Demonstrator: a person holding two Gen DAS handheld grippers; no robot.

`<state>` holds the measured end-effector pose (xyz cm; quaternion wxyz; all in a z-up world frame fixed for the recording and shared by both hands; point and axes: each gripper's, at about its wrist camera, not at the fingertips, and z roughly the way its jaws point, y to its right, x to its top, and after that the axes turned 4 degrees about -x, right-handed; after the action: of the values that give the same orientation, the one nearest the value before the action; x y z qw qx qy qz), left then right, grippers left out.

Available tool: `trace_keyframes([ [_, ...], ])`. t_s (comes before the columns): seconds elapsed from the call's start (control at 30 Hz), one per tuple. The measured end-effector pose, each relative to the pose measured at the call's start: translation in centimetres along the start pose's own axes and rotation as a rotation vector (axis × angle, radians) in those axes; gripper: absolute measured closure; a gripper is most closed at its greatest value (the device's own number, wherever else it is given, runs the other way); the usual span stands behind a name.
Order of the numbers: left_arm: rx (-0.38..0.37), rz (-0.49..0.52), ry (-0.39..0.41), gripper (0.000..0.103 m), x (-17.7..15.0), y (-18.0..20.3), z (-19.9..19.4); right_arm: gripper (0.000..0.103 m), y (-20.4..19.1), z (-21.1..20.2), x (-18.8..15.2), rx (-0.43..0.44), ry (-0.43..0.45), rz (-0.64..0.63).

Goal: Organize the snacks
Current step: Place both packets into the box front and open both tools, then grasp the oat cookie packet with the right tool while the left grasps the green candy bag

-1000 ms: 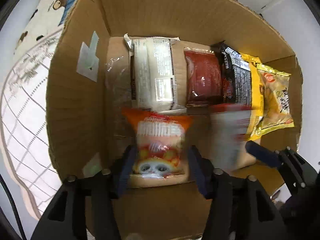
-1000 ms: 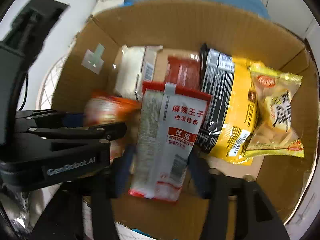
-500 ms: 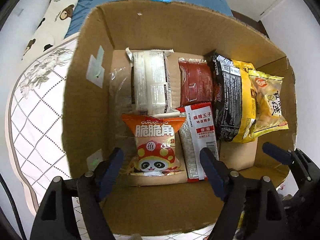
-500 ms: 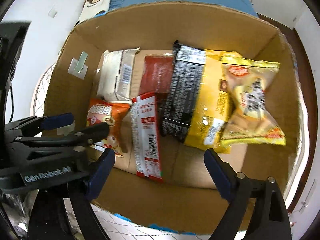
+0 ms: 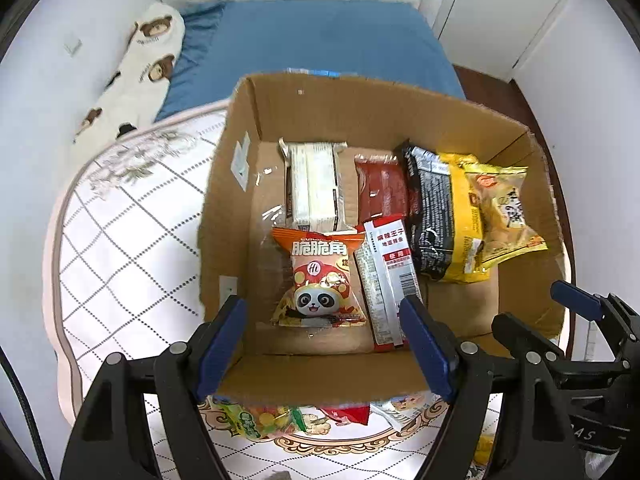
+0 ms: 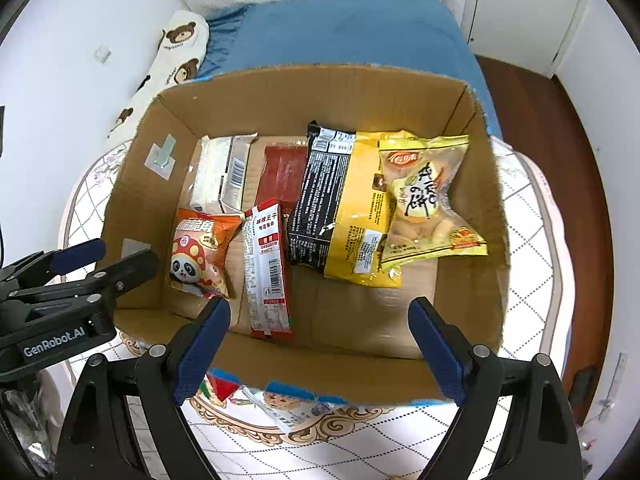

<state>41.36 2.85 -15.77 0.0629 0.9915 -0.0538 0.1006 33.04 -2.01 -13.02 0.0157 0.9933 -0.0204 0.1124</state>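
Observation:
An open cardboard box (image 5: 224, 216) (image 6: 132, 196) holds several snack packs. An orange panda pack (image 5: 318, 280) (image 6: 198, 252) and a red-white strip pack (image 5: 386, 276) (image 6: 266, 268) lie at the near side. Behind them lie a white pack (image 5: 314, 184), a dark red pack (image 5: 380, 188), a black-yellow pack (image 6: 340, 204) and a yellow bun pack (image 6: 424, 196). My left gripper (image 5: 322, 344) is open and empty above the box's near wall. My right gripper (image 6: 320, 344) is open and empty above the near wall too.
The box stands on a white quilted round surface (image 5: 120, 248). Loose snack packs (image 5: 260, 420) (image 6: 280, 404) lie on it in front of the box. A blue bed (image 5: 312, 40) and a bear-print pillow (image 5: 140, 68) lie beyond. A wooden floor (image 6: 560, 160) is at the right.
Both grippers let go of their packs, opened and pulled back and up out of the box. The panda pack and the strip pack now lie on the box floor.

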Motion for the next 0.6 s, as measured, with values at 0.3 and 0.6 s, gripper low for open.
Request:
trace_keyframes([
  [0.3,0.012,0.029,0.157,0.025,-3.3,1.2,-5.3,0.01,-0.5,-4.9,-2.7,-0.011,0.121,0.004],
  [0.6,0.012,-0.044,0.165,0.025,-8.1,-1.2,-5.7,0.01,-0.5,-6.3,-7.5,0.109,0.103,0.061],
])
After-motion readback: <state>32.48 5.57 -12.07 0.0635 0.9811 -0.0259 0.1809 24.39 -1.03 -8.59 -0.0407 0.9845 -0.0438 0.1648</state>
